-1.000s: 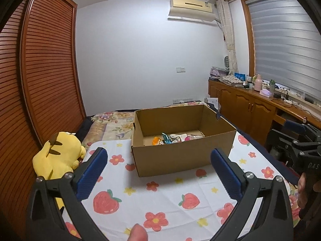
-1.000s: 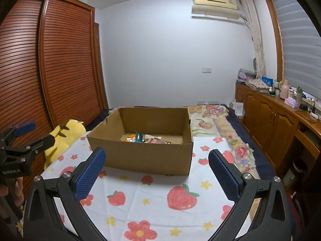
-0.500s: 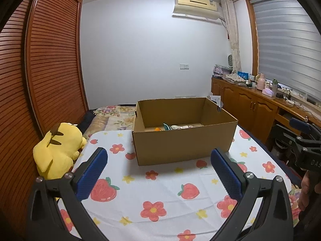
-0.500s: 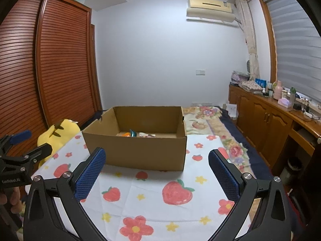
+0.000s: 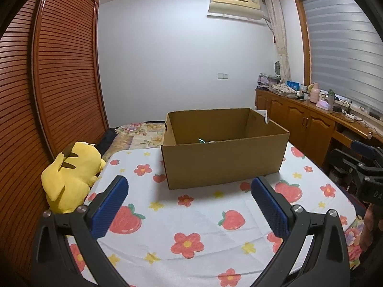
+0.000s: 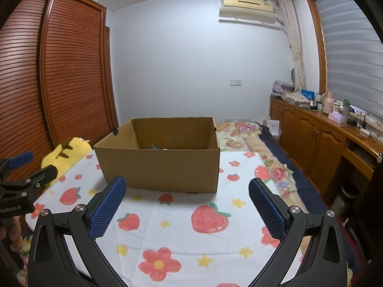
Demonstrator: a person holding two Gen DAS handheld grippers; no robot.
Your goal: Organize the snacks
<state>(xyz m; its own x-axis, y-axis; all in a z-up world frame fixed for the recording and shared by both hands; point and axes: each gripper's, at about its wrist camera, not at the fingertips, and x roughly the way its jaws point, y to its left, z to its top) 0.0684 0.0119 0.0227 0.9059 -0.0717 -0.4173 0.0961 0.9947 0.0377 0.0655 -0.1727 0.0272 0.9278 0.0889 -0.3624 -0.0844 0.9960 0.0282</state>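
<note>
White walls (image 5: 162, 55), slatted wardrobe (image 5: 59, 76), seemingly blinds-covered window (image 5: 340, 55).

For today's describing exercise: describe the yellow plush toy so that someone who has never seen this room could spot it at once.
Find the tall slatted wooden wardrobe on the left wall. At its foot, beside the strawberry-print cloth, lies the yellow plush toy. It is the only bright yellow, soft thing there, with dark-tipped ears, left of the cardboard box.
</note>
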